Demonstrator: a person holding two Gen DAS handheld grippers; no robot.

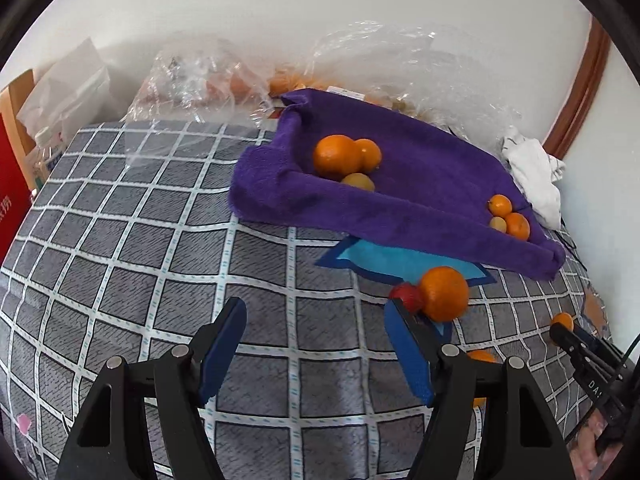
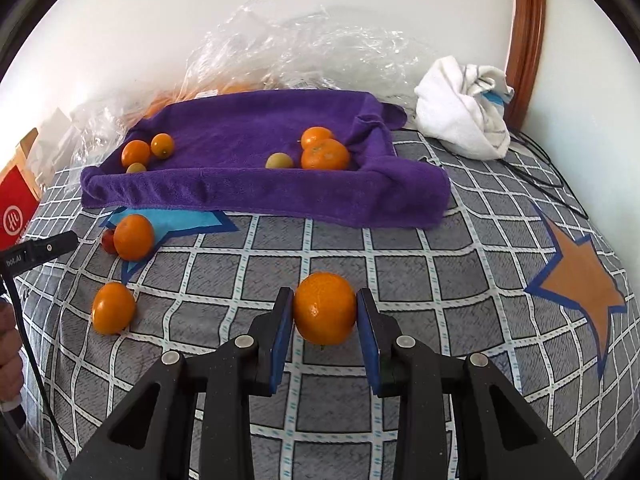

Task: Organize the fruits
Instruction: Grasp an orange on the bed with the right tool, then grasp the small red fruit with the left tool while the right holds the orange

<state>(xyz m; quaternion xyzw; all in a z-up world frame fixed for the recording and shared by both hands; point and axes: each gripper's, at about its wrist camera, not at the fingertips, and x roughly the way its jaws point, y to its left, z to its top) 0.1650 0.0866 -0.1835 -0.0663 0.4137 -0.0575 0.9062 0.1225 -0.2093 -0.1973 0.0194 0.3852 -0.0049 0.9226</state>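
Observation:
A purple towel (image 2: pixel 248 136) folded into a tray lies at the back of the bed; it also shows in the left wrist view (image 1: pixel 420 184). It holds two groups of oranges and small yellow fruits (image 2: pixel 325 155) (image 2: pixel 136 153). My right gripper (image 2: pixel 325 312) is shut on an orange (image 2: pixel 325 308) held above the checked bedspread. My left gripper (image 1: pixel 316 336) is open and empty above the bedspread. Just past its right finger lie an orange (image 1: pixel 444 293) and a small red fruit (image 1: pixel 407 295) on a blue star patch (image 1: pixel 396 258). Another orange (image 2: pixel 113 307) lies loose on the bedspread.
Crumpled clear plastic bags (image 2: pixel 288 52) with more fruit lie behind the towel against the wall. A white cloth bundle (image 2: pixel 464 108) sits at the back right. A red box (image 2: pixel 16 216) stands at the left. An orange star patch (image 2: pixel 580 276) is on the right.

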